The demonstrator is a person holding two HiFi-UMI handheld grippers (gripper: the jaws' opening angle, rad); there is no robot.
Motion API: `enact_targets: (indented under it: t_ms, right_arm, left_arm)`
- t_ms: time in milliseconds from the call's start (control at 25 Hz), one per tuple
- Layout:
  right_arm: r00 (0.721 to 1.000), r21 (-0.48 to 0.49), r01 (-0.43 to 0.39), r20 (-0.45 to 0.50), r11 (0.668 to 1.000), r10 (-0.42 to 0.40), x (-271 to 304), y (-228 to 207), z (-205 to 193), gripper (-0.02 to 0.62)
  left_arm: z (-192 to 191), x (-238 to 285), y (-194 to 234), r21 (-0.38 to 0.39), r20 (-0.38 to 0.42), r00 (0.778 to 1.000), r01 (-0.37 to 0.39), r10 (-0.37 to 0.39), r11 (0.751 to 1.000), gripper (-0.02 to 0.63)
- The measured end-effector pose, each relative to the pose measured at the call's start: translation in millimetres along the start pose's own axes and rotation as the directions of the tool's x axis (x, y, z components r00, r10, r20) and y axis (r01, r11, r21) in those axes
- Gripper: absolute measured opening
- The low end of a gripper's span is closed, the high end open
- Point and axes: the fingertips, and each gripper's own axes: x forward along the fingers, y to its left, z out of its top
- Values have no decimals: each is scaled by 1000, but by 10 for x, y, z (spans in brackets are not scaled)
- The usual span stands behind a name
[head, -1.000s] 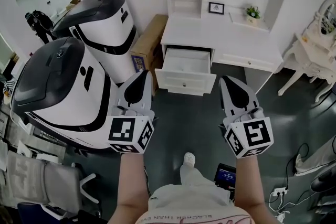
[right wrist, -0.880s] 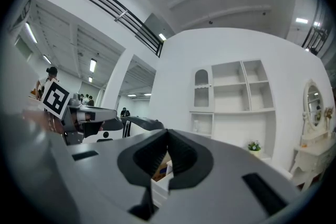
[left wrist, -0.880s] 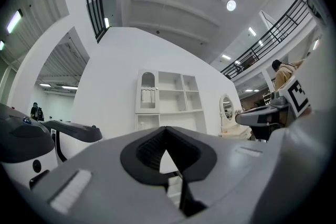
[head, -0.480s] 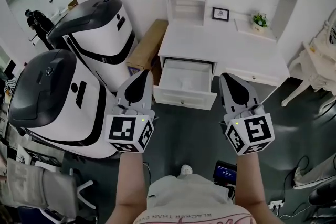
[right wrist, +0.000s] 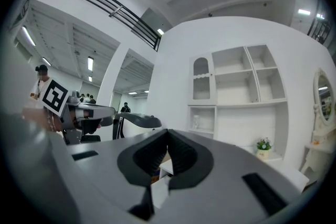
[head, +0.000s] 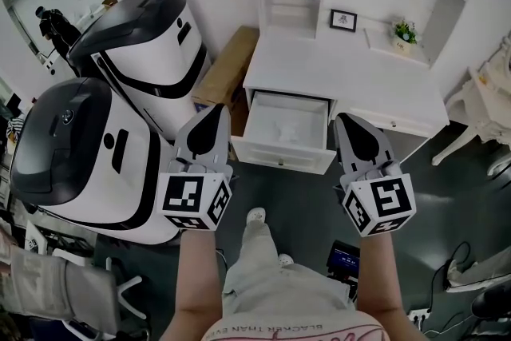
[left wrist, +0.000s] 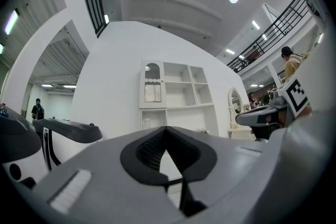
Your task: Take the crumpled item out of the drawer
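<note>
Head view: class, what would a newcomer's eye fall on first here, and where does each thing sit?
Two big white-and-black machines fill the left side. In the middle, the drawer of a white desk stands open with a crumpled white item inside. In front, the left gripper and right gripper point toward it, both shut and empty.

My left tool (head: 215, 114) and right tool (head: 348, 124) are grey with black pads. Each carries a cube (head: 196, 202) of black-and-white square markers. The table (head: 343, 76), its drawer (head: 279, 158) and the crumpled item (head: 286, 126) are white. Floor (head: 295, 204), lower centre: dark grey. Cardboard box (head: 227, 68), upper centre: brown.
</note>
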Motion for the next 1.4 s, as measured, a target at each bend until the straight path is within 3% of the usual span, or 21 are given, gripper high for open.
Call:
enact_targets:
  t_ms: [960,1000,1080,1120,1240,1400]
  right_arm:
    - [991,23,101,-86,995,-98,2081,-435,-342,9]
    - [990,29,103,-96,994,-99,2158,-435,-372,24]
    - [988,42,102,-118,994,-97,2313,-419,-431,154]
    - [987,46,106,-128,993,-100,2382,-419,-463,190]
    - [979,52,132,-162,990,-122,2534,-446,-575,250]
    - [967,58,149,-217,987,-133,2660,-462,-775,256]
  left_arm:
    - [-589,1865,1396,-72,-28,994,100,-102,992,6]
    - [-628,1918,1449,-77,-33,994,105,-108,992,6]
    - [-687,2017,1562,-85,-38,992,113,-116,990,6]
    - [-711,2068,1610,-89,-40,992,116,-120,989,6]
    - [-783,2214,1708,-95,-48,989,134,-139,986,6]
    - [-908,2351,1791,-106,-62,985,152,-159,983,6]
